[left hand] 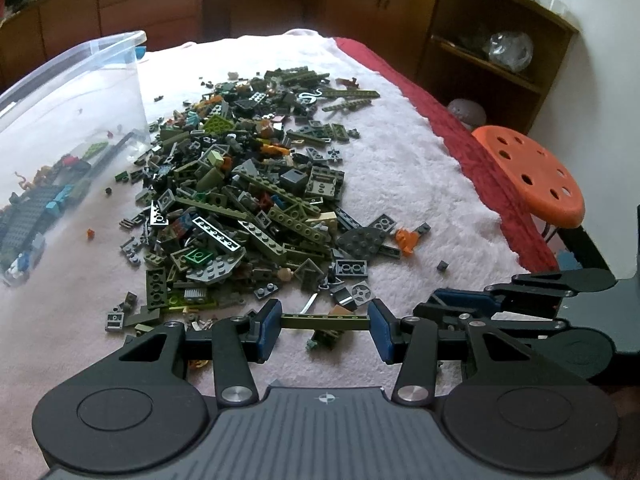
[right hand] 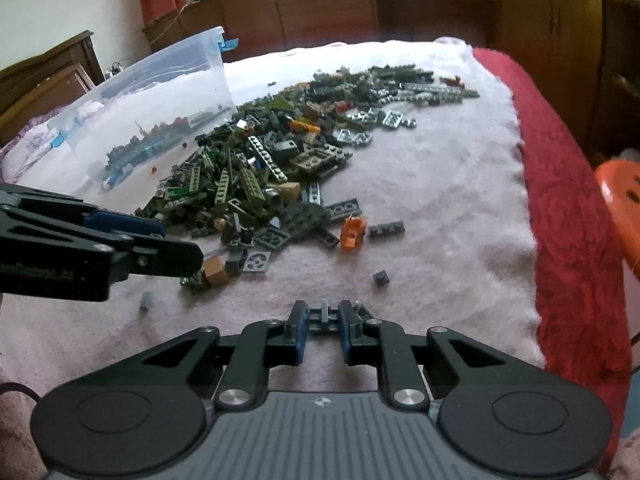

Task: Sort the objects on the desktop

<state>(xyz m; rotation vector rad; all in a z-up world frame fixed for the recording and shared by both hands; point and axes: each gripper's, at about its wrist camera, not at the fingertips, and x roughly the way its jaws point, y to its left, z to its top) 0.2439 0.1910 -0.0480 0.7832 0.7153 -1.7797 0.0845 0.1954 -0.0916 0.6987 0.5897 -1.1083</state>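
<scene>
Sorting is barely begun: we see few bricks in the left bin point(left hand: 100, 64), the pile point(left hand: 248, 184) remaining, left gripper point(left hand: 324, 318) clamping a beam point(left hand: 324, 319), right gripper point(right hand: 323, 316) pinching a small piece point(right hand: 324, 312).

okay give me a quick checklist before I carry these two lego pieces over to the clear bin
1. Left claw shut on the long olive beam, held by its ends: ok.
2. Right claw shut on the small grey piece: ok.
3. Clear bin open on top: ok.
4. Claws apart from each other: ok.
5. Beam free of the bricks beneath it: cannot tell.
6. Grip firm enough for the lift: cannot tell.
</scene>
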